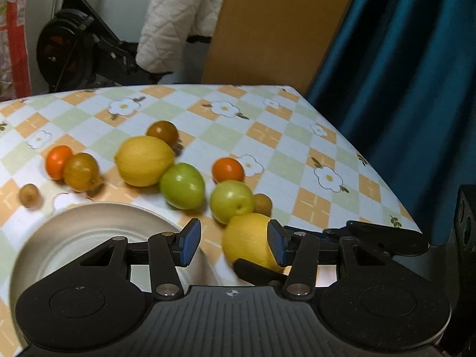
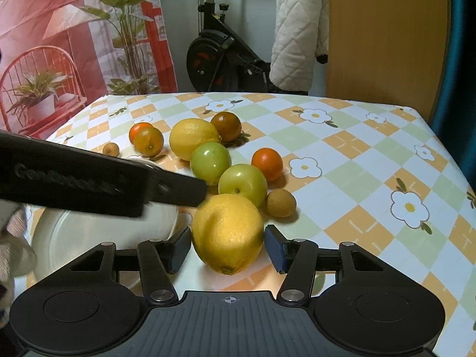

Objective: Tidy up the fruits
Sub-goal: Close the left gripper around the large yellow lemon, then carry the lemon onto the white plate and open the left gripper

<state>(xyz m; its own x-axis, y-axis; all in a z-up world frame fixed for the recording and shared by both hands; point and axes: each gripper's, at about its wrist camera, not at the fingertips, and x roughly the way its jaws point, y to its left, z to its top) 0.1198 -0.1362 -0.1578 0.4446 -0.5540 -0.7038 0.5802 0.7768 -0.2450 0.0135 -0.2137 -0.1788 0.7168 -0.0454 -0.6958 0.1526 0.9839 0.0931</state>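
Observation:
A yellow lemon (image 2: 227,232) lies on the flowered tablecloth (image 2: 372,160) between the blue pads of my right gripper (image 2: 227,248), which touch both of its sides. In the left wrist view the same lemon (image 1: 248,239) shows partly behind one pad. My left gripper (image 1: 233,244) hangs open and empty over the rim of a metal bowl (image 1: 68,232), just left of the lemon. From the right wrist it appears as a black bar (image 2: 89,184) above the bowl (image 2: 77,238). Further back lie a second lemon (image 2: 193,138), two green apples (image 2: 210,162) (image 2: 242,183), several oranges and small brown fruits.
The table's right edge (image 1: 383,178) drops off beside a blue curtain (image 1: 401,74). A black box (image 1: 467,226) stands at the far right. Behind the table are an exercise bike (image 2: 214,56), a white quilted coat (image 2: 294,29) and a wooden board (image 2: 383,35). A sleeve (image 2: 15,255) shows at lower left.

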